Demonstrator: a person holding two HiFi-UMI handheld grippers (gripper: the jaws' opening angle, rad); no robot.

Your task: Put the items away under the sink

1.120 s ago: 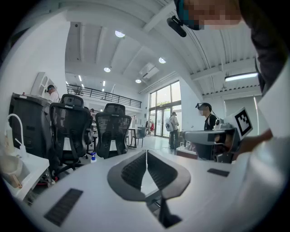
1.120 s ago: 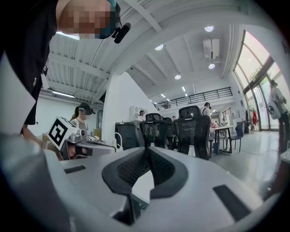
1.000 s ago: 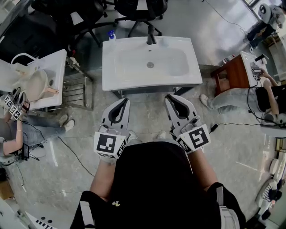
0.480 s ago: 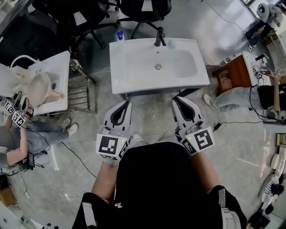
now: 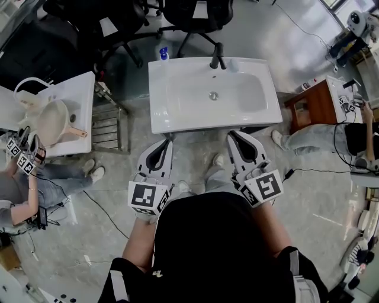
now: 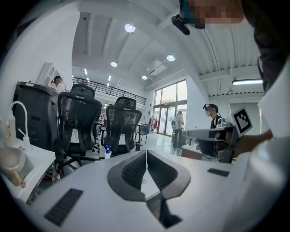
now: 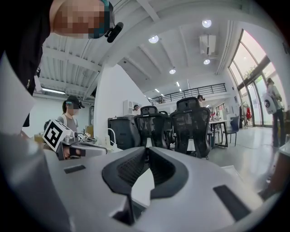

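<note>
A white sink (image 5: pixel 177 112) with a black faucet (image 5: pixel 218 56) stands in front of me. A small bottle with a blue cap (image 5: pixel 164 54) sits at its back left corner and also shows in the left gripper view as the same bottle (image 6: pixel 107 152). My left gripper (image 5: pixel 168 142) hangs just short of the sink's front edge, shut and empty. My right gripper (image 5: pixel 232 135) is level with it on the right, also shut with nothing in it. Their closed tips show in the gripper views, left gripper (image 6: pixel 146 152) and right gripper (image 7: pixel 147 149). The space under the sink is hidden.
A second sink counter (image 5: pixel 77 94) holding a beige basin (image 5: pixel 50 118) stands at the left, with a metal rack (image 5: pixel 106 124) beside it. Black office chairs (image 5: pixel 189 18) stand behind the sink. A wooden cabinet (image 5: pixel 314 106) is at the right. People sit at both sides, and cables cross the floor.
The sink now lies lower and further right in the head view. Both grippers have shifted with it, staying close to its front edge and staying shut. My feet now show between them.
</note>
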